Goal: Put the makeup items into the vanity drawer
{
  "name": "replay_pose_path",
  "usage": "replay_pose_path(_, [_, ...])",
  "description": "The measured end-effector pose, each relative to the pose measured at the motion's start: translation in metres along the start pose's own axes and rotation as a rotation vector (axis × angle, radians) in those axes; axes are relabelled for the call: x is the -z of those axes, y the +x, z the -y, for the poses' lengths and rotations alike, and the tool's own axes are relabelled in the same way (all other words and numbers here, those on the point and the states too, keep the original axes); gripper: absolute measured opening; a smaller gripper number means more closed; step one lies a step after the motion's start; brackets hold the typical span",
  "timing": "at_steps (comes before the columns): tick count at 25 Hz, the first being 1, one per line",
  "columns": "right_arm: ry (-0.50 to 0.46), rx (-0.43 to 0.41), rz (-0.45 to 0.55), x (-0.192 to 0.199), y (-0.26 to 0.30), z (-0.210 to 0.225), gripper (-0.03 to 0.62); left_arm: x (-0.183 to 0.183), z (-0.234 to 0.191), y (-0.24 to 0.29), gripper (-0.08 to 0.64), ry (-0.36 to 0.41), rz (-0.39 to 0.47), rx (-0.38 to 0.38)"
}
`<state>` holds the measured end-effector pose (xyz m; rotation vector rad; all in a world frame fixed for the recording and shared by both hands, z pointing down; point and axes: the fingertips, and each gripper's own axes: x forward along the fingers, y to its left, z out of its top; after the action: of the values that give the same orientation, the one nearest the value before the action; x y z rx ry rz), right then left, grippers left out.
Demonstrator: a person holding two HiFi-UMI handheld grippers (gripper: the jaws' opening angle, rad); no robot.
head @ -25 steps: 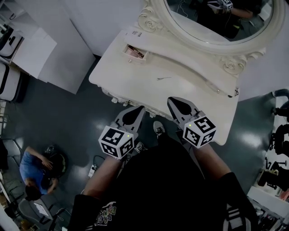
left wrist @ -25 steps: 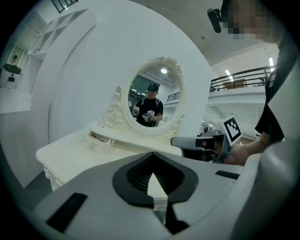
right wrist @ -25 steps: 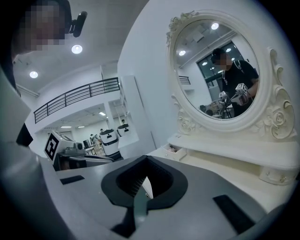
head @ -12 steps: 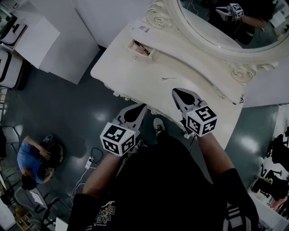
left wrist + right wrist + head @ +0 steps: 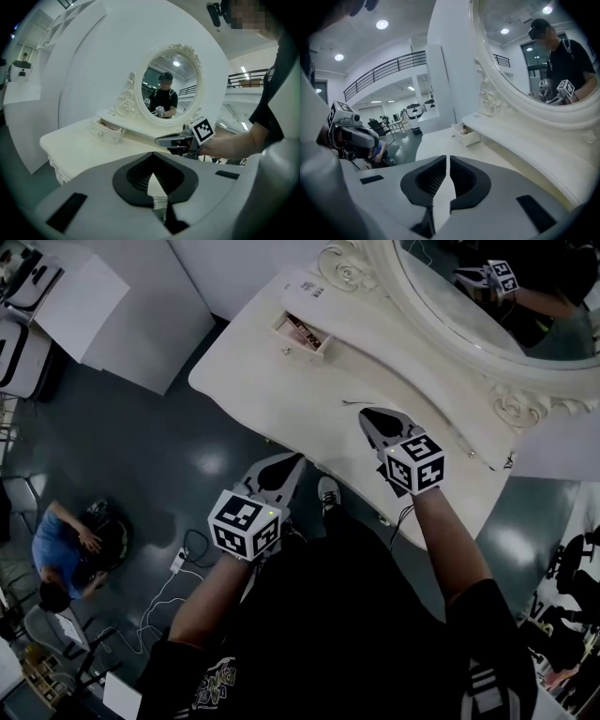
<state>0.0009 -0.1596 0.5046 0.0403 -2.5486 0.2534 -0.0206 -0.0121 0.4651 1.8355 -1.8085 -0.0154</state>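
The cream vanity table [image 5: 272, 390] has a small drawer [image 5: 305, 334] pulled open at its back left, with makeup items inside. The same drawer shows in the left gripper view [image 5: 107, 129] and the right gripper view [image 5: 467, 134]. A thin dark item [image 5: 354, 404] lies on the tabletop. My right gripper [image 5: 367, 415] hovers over the table just behind that item, shut and holding nothing [image 5: 447, 158]. My left gripper [image 5: 292, 461] hangs at the table's front edge, shut and empty [image 5: 153, 154].
An oval mirror [image 5: 487, 296] in an ornate frame stands along the back of the table. White cabinets [image 5: 122, 306] stand to the left. A person [image 5: 56, 549] sits on the grey floor at lower left, near cables [image 5: 178, 563].
My right gripper has moved forward over the tabletop toward the thin item. The left gripper has stayed at the front edge. The view has swung a little to the right.
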Motion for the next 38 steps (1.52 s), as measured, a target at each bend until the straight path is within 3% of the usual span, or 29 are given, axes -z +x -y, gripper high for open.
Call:
replay_pose_path(4, [-0.092,-0.029,-0.079,0.013,0.02,0.018,0.032,0.001,-0.001,0.011,0.002,-0.015,-0.013,-0.013])
replay_pose_path(9, [-0.322,-0.079,-0.214,0.036,0.049,0.038,0.091,0.006,-0.002,0.021,0.002,-0.035,-0.027,-0.03])
replay_pose_path(15, [-0.571,-0.216,-0.392,0.062,0.077,0.046,0.092,0.01,-0.003,0.033,0.002,-0.062,-0.035,-0.052])
replay_pose_path(20, [-0.677,-0.302,-0.474,0.076,0.092,0.045,0.104,0.015,-0.008,0.034,0.002,-0.078,-0.039,-0.082])
replay_pose_path(24, [-0.68,-0.35,-0.506,0.082,0.099,0.045,0.104,0.016,-0.013,0.034,0.002,-0.094,-0.032,-0.104])
replay_pose_path(29, [-0.572,-0.389,-0.525,0.087,0.099,0.044,0.077,0.018,-0.013,0.037,0.002,-0.107,-0.025,-0.113])
replay_pose_path(38, [-0.518,-0.334,-0.509,0.085,0.1,0.047,0.044,0.011,-0.012,0.033,0.002,-0.096,-0.007,-0.115])
